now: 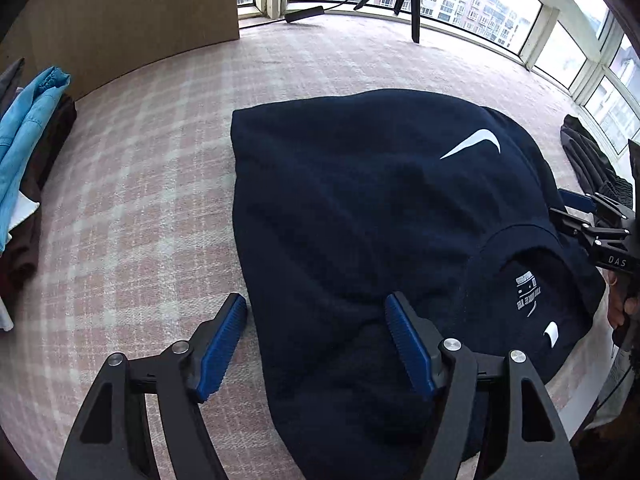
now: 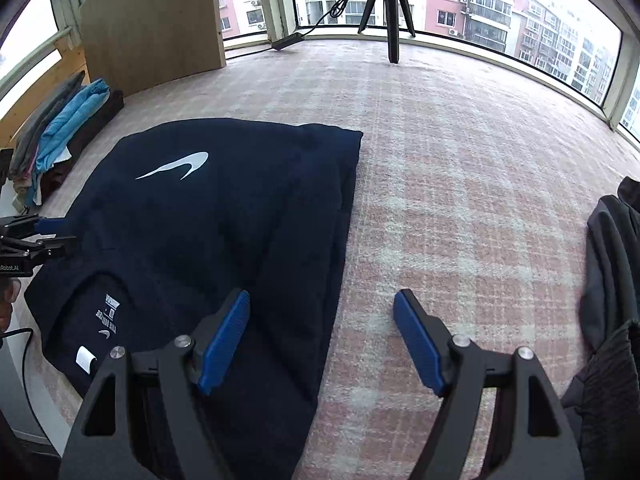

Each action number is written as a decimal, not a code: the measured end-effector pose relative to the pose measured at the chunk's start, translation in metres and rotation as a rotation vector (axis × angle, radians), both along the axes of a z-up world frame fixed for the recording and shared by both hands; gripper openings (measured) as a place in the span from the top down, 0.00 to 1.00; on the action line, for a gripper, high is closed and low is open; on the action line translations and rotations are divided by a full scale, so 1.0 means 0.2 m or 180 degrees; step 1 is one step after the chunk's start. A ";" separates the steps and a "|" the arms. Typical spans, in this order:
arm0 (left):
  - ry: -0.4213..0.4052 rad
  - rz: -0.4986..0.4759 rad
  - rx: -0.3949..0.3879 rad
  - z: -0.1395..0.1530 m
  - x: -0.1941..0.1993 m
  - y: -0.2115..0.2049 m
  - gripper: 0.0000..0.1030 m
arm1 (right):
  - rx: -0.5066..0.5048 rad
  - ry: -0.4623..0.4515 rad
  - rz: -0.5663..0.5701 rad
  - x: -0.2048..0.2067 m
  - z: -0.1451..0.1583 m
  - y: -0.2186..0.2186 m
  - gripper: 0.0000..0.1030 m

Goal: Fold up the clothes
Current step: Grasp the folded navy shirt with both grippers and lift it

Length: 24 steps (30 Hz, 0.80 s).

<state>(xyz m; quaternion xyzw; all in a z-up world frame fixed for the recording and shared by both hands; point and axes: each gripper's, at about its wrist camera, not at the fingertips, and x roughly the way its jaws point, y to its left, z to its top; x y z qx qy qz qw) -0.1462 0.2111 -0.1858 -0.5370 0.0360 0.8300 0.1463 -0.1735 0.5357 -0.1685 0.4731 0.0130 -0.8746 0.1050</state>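
Jaws both wide, empty; navy shirt [image 1: 360,208] folded lengthwise, collar toward person, hem away.

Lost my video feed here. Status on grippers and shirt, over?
Left gripper open, right gripper open, both empty at the near edges. Navy shirt flat on the checked cover, sides folded in. Nothing in the way.

Pink plaid carpet [image 2: 460,160], curved daylight windows [image 2: 500,4], wooden panel [image 2: 152,24], black tripod [image 2: 390,4] by the glass.

Both the left gripper [image 1: 316,322] and right gripper [image 2: 322,316] had black arms, silver screws and ribbed blue pads [image 1: 222,350].
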 end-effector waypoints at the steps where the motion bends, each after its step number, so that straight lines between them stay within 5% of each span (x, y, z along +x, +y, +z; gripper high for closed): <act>1: -0.0007 0.0013 -0.0003 0.00 0.00 0.00 0.32 | -0.0006 0.0007 0.0024 0.00 0.00 0.00 0.31; 2: -0.0014 0.0024 -0.0006 0.00 0.00 0.00 0.32 | -0.0023 0.0011 0.0071 0.00 0.00 0.00 0.34; 9: 0.0039 -0.0179 0.0121 0.03 0.05 0.07 0.77 | -0.0403 -0.0113 0.0439 0.01 0.03 -0.02 0.75; 11: 0.0025 -0.0127 0.0203 0.03 0.05 0.06 0.78 | -0.0707 -0.0241 0.0423 -0.02 0.02 0.00 0.85; 19: 0.0028 -0.0063 0.0584 0.12 0.10 0.09 0.81 | -0.1177 -0.0297 0.0422 0.01 0.04 -0.09 0.88; 24: 0.0135 -0.0283 0.0359 0.10 0.15 0.23 0.81 | -0.1061 -0.0248 0.0567 0.01 0.07 -0.22 0.88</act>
